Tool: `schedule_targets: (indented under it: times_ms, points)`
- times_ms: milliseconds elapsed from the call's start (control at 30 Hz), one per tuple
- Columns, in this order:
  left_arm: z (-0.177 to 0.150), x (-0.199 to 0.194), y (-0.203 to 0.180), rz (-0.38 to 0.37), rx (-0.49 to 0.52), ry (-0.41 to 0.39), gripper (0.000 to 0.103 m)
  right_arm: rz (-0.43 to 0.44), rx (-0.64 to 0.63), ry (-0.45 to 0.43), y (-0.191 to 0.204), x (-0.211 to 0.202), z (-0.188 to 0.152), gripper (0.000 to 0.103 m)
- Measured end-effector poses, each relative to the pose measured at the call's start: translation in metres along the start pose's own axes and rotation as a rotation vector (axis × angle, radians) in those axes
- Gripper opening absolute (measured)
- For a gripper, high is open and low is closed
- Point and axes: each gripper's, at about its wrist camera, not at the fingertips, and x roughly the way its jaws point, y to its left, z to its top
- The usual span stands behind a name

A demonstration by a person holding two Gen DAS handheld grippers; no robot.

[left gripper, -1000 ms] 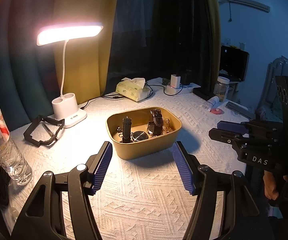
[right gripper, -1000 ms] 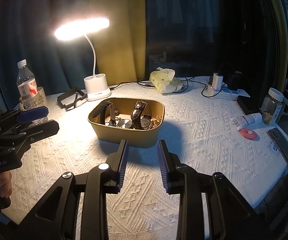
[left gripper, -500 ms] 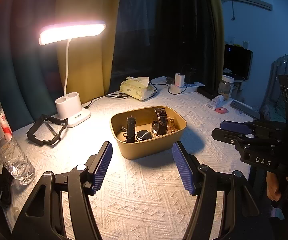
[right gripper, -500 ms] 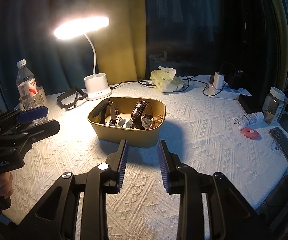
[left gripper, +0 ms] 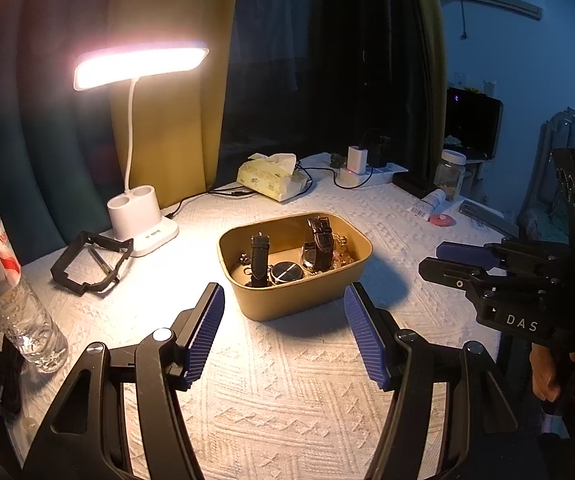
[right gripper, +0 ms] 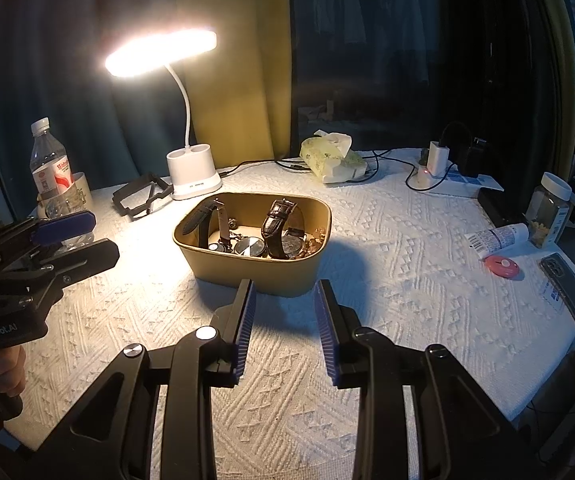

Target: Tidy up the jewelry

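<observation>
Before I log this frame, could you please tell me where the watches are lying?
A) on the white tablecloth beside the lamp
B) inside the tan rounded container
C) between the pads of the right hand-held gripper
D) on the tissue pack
B: the black-strapped watches stand inside the tan rounded container, and both hand-held grippers hover apart from it.

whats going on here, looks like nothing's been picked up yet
A person holds a two-finger gripper in each hand over a table with a white textured cloth. Both the left gripper and the right gripper are open and empty, aimed at a tan tray holding strap watches and chain jewelry. Nothing has been lifted out.
</observation>
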Motion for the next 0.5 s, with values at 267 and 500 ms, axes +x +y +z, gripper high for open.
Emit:
schedule_targets:
  times_ms: [267,500]
  points:
    - [-0.0013,0.0050,-0.0001,0.009,0.000,0.014,0.066,0.002,0.005,0.005,0.0006,0.0020,-0.0007,0.030]
    - [-0.0021,0.0097,0.0009,0.018,0.003,0.021,0.066,0.003,0.015,0.007,-0.0005,0.0039,-0.0016,0.030]
